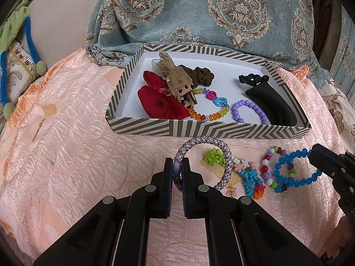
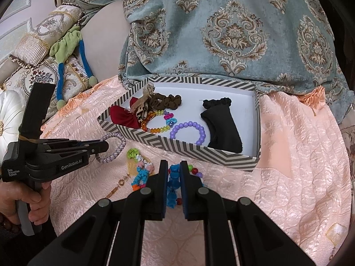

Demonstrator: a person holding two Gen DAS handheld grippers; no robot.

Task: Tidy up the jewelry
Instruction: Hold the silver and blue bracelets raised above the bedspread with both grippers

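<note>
The left tongs (image 1: 177, 168) are closed tight on a braided purple bangle (image 1: 226, 155), pinching it at its bead clasp so the loop stands up in front of them. The right tongs (image 2: 173, 173) are closed on a blue bead bracelet (image 2: 174, 184), which hangs bunched between the two fingers. From the left view this blue bracelet spreads as a loop on the cloth, overlapping a bracelet of mixed red, white, green and purple beads (image 1: 269, 170).

Both sit over a peach quilted bedspread (image 1: 77, 155). Between the two held pieces lies a flower-bead bracelet (image 1: 250, 177) in green, pink, blue and orange.

Just behind them stands a shallow box with a grey-and-white striped rim (image 1: 199, 130). Inside it, from left to right: a red fabric bow (image 1: 159, 104), a sheer beige bow (image 1: 175, 77) lying across it, a brown scrunchie (image 1: 199, 75), a multicoloured crystal bracelet (image 1: 208, 108), a lilac bead bracelet (image 1: 248, 110), and black fabric pieces (image 1: 268, 99) with a black scrunchie (image 1: 253, 78) at their far end.

A person's hand (image 2: 26, 201) grips the left handle.
</note>
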